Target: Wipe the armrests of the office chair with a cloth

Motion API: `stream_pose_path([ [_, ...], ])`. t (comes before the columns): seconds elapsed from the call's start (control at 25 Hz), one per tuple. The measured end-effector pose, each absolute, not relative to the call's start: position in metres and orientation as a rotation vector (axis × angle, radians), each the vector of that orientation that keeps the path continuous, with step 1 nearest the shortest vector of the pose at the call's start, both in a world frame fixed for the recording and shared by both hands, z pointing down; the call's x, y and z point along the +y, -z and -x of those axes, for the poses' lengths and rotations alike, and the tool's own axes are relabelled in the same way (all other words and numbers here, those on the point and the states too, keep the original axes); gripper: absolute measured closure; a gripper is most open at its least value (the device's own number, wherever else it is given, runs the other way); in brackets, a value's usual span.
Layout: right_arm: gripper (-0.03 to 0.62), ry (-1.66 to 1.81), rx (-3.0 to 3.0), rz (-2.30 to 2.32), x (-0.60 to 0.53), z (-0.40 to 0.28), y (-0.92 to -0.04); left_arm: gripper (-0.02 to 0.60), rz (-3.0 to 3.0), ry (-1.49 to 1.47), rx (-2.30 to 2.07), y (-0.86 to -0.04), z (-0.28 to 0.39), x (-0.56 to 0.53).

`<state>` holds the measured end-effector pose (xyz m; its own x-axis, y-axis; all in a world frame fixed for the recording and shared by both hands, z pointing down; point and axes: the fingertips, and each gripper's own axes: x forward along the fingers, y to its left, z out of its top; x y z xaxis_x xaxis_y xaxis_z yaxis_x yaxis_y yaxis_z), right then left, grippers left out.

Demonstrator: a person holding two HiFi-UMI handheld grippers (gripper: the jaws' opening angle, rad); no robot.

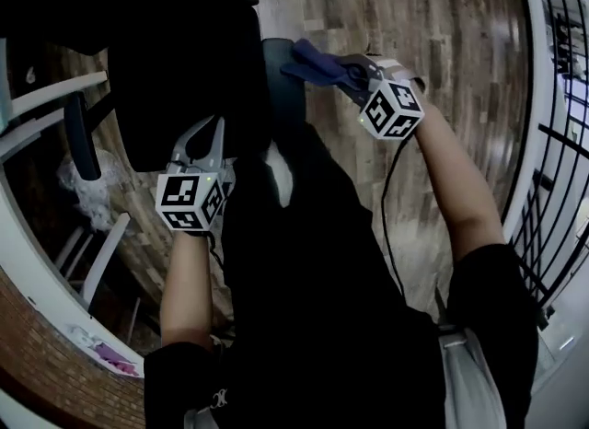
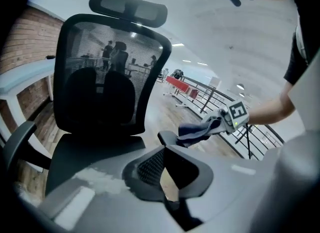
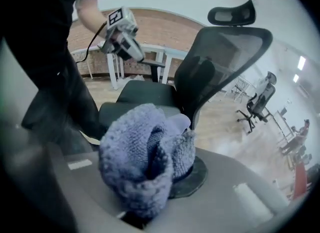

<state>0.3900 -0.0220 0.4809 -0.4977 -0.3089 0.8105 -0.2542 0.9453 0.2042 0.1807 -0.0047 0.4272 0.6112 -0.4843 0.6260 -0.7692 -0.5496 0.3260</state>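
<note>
Main risk, by judgement: dragging the cloth [image 3: 145, 162] out of the grip on a hard rub. Bulky wad, pinched only at one part, most of it bulging loose ahead of the jaws. Likely to snag on the edge of the armrest [image 1: 281, 86] and peel free with too much downward push.

Second risk: swivel of the office chair [image 2: 107, 72] away from the stroke. Nothing bracing it. Left gripper [image 1: 204, 137] released, jaws apart and empty, only floor visible through the gap, hovering near the seat's near edge without touching. Worth steadying the seat or backrest before any firm wipe.

Third: a patchy wipe. Contact apparently only at the far end of the pad, so easy to miss the near end and the sides. Also easy to forget the other armrest [image 1: 81, 137] at the far left, well apart from both grippers and seemingly not yet wiped.

Right gripper [image 1: 345, 73] clenched on the cloth, held just beside the right-hand armrest and seemingly against its far end; exact contact hard to confirm.

As for looks: blue, thick, nubbly terry weave, folded and crumpled into a soft lump, a paler inner fold showing at the top. No visible dirt. Soft, compressible, apt to shift shape under pressure.
</note>
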Motion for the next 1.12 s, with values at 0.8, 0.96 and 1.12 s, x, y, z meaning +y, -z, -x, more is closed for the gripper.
stream_pose_path([
  [0.8,0.546,0.035,-2.335,-0.389,-0.012,-0.340,-0.584,0.575,-2.324,-0.927,-0.824,-0.448,-0.270,-0.017],
  [0.96,0.546,0.028,-2.339,-0.362,-0.023,-0.332,-0.594,0.575,-2.312,-0.956,-0.839,-0.452,-0.261,-0.021],
  [1.12,0.546,0.027,-2.326,-0.300,-0.031,-0.325,-0.606,0.575,-2.284,-0.973,-0.855,-0.459,-0.256,-0.027],
])
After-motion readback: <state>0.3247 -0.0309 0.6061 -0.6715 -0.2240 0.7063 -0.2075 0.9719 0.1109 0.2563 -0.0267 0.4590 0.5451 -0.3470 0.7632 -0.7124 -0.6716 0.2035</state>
